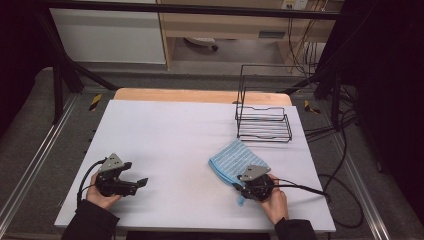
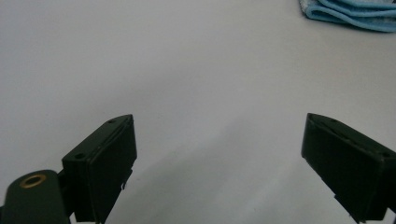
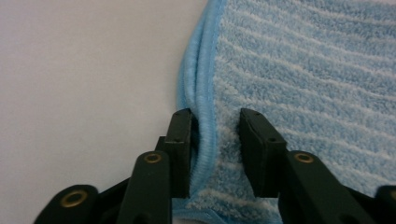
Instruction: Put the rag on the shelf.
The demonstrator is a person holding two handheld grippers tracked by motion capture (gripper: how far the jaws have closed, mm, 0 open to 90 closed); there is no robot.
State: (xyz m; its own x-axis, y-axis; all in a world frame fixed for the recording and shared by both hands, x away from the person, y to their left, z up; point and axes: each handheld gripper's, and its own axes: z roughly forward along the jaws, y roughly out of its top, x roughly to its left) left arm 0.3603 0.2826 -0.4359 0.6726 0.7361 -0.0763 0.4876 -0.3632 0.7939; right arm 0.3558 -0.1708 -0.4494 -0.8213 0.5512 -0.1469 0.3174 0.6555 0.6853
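Right claw (image 3: 215, 140) narrowed astride the hem of a blue cloth (image 3: 299, 84) at the desk's near right.

Its jaws stand one on each side of the folded edge, a small gap showing at the inner pad, so a firm pinch cannot be told. Folded, light blue with pale stripes and a thick piped hem, the cloth (image 1: 235, 160) lies flat on the white desk (image 1: 170, 145). At 1 o'clock from it stands a black wire rack (image 1: 263, 120), nothing inside. Well apart at 9 o'clock, the left claw (image 1: 136, 175) gapes wide over bare desk.
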